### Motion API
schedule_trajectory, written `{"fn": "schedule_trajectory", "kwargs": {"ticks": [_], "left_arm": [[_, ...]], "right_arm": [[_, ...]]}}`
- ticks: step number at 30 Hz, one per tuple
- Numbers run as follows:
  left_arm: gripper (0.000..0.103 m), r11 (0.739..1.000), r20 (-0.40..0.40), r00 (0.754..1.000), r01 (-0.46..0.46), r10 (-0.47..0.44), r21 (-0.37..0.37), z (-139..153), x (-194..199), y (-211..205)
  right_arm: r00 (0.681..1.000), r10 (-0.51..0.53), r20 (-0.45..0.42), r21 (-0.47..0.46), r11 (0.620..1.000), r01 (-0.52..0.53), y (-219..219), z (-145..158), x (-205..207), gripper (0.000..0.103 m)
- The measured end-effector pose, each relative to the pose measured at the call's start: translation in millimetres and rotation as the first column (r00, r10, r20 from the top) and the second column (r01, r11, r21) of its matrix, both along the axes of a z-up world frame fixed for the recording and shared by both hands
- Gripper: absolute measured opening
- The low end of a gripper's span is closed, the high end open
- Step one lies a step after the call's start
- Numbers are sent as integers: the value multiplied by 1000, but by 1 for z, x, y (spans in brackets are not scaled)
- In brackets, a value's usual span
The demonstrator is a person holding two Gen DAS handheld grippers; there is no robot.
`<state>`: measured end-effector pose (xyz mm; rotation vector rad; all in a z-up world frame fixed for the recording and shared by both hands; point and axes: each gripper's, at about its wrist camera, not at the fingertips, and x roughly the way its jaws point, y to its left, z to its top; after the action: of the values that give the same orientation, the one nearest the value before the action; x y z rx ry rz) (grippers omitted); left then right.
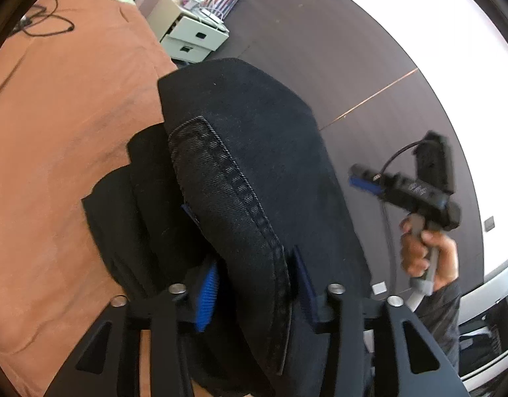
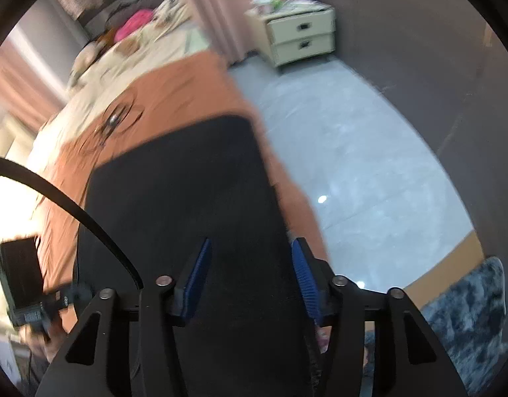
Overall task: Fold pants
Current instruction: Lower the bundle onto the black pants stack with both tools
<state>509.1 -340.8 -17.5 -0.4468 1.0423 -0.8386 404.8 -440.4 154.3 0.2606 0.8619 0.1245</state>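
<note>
The bed with its rust-orange cover [image 1: 62, 152] filled the left of the left wrist view, and on it lay the dark navy denim pants [image 1: 240, 152], bunched into thick layers with a stitched hem running down the centre. In the right wrist view the same pants [image 2: 187, 192] stretched flat as a long dark panel up the middle of the frame, close to the bed's edge above the pale grey floor [image 2: 353, 152]. It looked like the release after a fold: cloth laid over, both tools letting go. The next move would call for backing the fingers clear without dragging the layers, then finding fresh edges for another fold.

The left gripper [image 1: 254, 284] pointed down into the heap, its blue-padded fingers parted midway with the hem lying between them, not visibly pinched. The right gripper [image 2: 250, 274] tilted steeply down over the panel, fingers likewise half spread and empty. At the right of the left wrist view, a hand [image 1: 426, 251] held that tool's handle.
</note>
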Motion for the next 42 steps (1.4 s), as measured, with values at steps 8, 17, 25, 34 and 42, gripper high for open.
{"fn": "schedule_trajectory", "kwargs": {"ticks": [8, 17, 25, 34, 42], "left_arm": [[55, 994, 82, 993, -96, 91, 59, 35, -38, 27], [56, 985, 61, 990, -136, 130, 110, 28, -31, 25], [56, 974, 38, 979, -205, 202, 98, 18, 1, 26], [57, 959, 30, 973, -230, 228, 167, 5, 16, 21], [57, 964, 44, 985, -173, 167, 203, 25, -15, 13]], "right_arm": [[990, 96, 107, -88, 992, -87, 36, 31, -89, 47], [996, 93, 12, -134, 987, -91, 59, 8, -73, 31], [999, 28, -32, -123, 992, -31, 55, 22, 3, 31], [994, -30, -103, -120, 993, 18, 60, 2, 49, 31], [992, -4, -124, -148, 989, -14, 77, 13, 37, 35]]}}
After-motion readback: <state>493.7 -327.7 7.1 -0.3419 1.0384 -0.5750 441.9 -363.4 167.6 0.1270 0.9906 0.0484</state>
